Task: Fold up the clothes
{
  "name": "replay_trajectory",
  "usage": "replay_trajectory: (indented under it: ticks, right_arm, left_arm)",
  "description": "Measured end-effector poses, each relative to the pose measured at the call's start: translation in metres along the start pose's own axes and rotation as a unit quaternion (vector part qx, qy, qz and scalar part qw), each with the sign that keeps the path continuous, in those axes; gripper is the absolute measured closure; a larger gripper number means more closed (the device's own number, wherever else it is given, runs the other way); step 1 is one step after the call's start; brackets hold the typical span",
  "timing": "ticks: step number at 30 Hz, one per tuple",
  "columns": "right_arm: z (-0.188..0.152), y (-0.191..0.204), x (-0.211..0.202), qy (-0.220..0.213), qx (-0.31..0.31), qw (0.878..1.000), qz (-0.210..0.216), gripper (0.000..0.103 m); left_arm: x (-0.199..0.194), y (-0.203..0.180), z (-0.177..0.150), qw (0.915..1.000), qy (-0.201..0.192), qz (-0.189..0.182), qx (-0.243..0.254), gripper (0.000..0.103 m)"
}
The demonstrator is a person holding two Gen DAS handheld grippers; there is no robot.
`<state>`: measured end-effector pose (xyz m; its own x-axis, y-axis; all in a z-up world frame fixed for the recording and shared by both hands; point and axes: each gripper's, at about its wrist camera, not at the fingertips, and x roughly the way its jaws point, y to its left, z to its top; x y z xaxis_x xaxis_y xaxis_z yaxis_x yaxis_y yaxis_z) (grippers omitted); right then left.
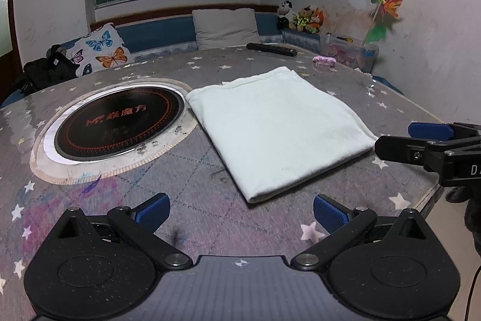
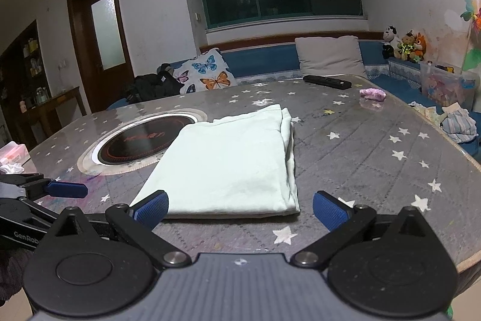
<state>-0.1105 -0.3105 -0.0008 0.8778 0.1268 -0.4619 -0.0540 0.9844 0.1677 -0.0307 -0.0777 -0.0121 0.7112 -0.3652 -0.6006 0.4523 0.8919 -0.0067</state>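
**A:** Where does the garment sit right now?

**B:** The pale folded cloth (image 1: 279,128) lies flat on the star-patterned counter (image 1: 195,218), just to the right of the round black cooktop (image 1: 120,122) set into the surface. In the left wrist view its near-left edge runs close beside the cooktop's pale rim.

**A:** Which way does it run?

**B:** It is a rough rectangle. From the right wrist view its long axis runs away from the camera toward the window, with the short folded edge nearest the right gripper (image 2: 240,211). The stacked layers show along its right side, where the edges are a little uneven at the far corner. From the left wrist view it appears turned diagonally, one corner pointing toward the left gripper (image 1: 242,214).

**A:** And the jaws?

**B:** Both sets stand spread wide and hold nothing. The left gripper's blue pads (image 1: 153,212) hover over the counter on the near side of the cloth, apart from it. The right gripper's left pad overlaps the cloth's near-left corner in its own view; I cannot tell whether it touches.

**A:** Anything else on the counter?

**B:** A black remote (image 2: 327,81) lies at the far edge, and a small pink bundle (image 2: 372,94) sits to its right, both well apart from the cloth. Cushions, one with butterflies (image 2: 204,74), rest on the blue bench behind.
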Motion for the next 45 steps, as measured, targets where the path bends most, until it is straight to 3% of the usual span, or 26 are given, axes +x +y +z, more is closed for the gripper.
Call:
replay_trajectory:
  ticks: [15,34,43,45]
  right_arm:
    - [0.001,0.003,0.006,0.007,-0.003,1.0,-0.002,0.0]
    - [0.026,-0.021,0.059,0.045,0.032,0.998,0.013,0.0]
    - [0.047,-0.042,0.095,0.063,0.051,0.997,0.017,0.011]
    - [0.052,-0.048,0.106,0.069,0.06,0.996,0.023,0.014]
  left_arm:
    - [0.006,0.004,0.003,0.9996,0.019,-0.01,-0.017,0.0]
    - [0.041,0.025,0.037,0.9992,0.024,-0.003,-0.031,0.0]
    - [0.071,0.038,0.063,0.9981,0.029,-0.011,-0.052,0.001]
    - [0.079,0.04,0.069,0.9976,0.032,-0.017,-0.059,0.006]
